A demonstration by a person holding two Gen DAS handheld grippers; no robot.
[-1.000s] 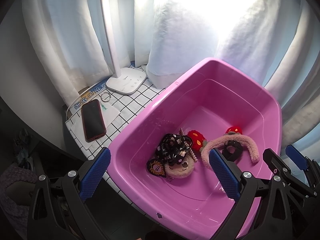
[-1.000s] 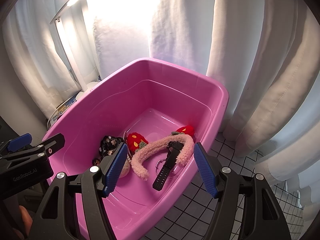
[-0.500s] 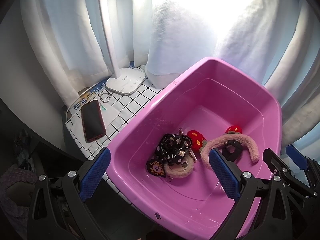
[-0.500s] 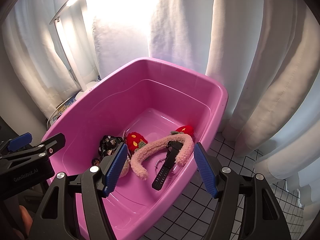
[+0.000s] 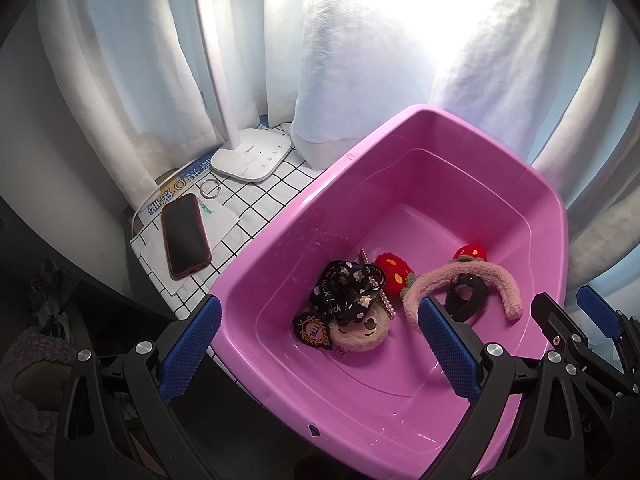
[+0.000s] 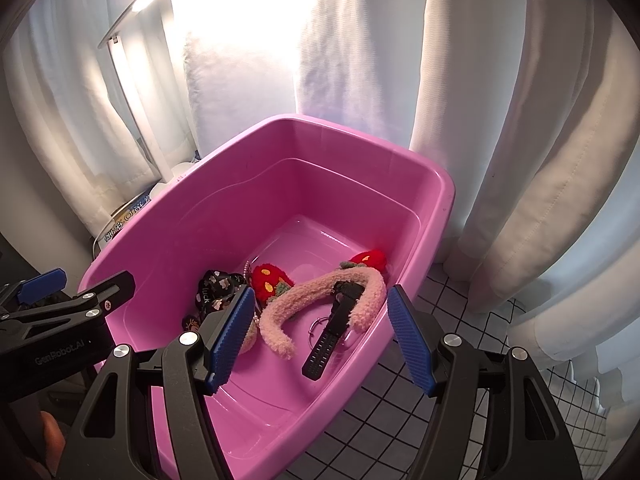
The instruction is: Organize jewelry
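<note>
A pink plastic tub (image 5: 420,148) (image 6: 360,140) holds the accessories. A fuzzy pink headband (image 5: 492,276) (image 6: 320,296) with red strawberry plushes (image 5: 392,268) (image 6: 270,280) lies on its floor beside a black watch (image 5: 466,296) (image 6: 334,328). To the left are a black patterned ribbon (image 5: 344,284) (image 6: 214,286), a pearl strand, a dark heart patch (image 5: 312,330) and a beige plush face (image 5: 360,332). My left gripper (image 5: 320,348) hovers open over the tub's near left rim with nothing between its pads. My right gripper (image 6: 318,336) hangs open above the headband and watch, holding nothing.
Left of the tub, a grid-patterned cloth (image 5: 256,208) carries a dark phone (image 5: 186,236), a metal ring (image 5: 210,189), a white card and a white lamp base (image 5: 252,154). White curtains (image 6: 500,120) close off the back and right. The cloth (image 6: 400,420) continues right of the tub.
</note>
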